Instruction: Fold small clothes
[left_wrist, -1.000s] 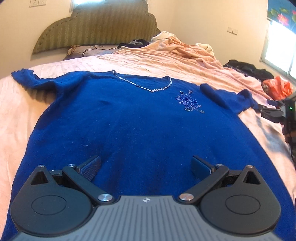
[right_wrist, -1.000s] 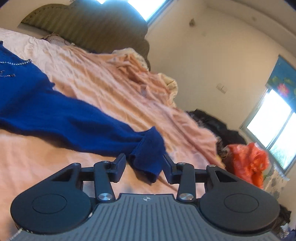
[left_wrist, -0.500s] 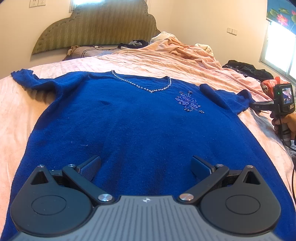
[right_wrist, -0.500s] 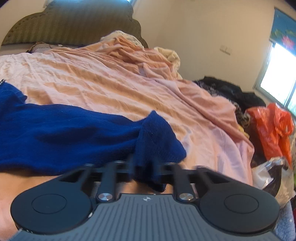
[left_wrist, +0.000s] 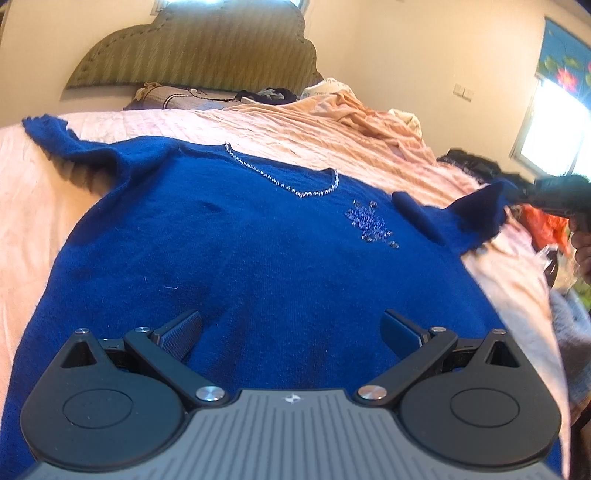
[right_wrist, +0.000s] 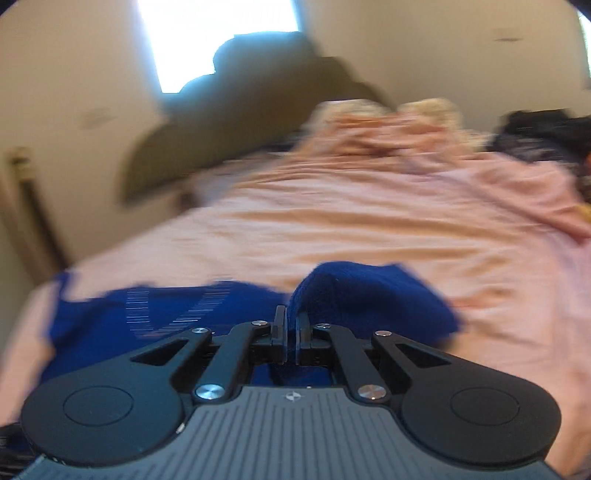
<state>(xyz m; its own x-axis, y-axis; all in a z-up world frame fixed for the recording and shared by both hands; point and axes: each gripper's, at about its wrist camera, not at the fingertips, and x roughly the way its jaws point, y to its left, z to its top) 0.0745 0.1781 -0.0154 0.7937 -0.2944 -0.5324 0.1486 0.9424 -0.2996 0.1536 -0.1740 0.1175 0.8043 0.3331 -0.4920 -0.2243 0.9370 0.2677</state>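
Sweater (left_wrist: 258, 258) lies flat on the bed, neck far. My right gripper (right_wrist: 290, 332) pinches its right sleeve (left_wrist: 476, 218). My left gripper (left_wrist: 290, 332) hangs wide open over the near hem.

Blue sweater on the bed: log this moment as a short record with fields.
garment: blue sweater, spread face up on the pink bedsheet
left gripper: open, over the lower body, holding nothing
right gripper: shut on the sleeve cuff
right sleeve: end lifted off the bed
left sleeve: flat
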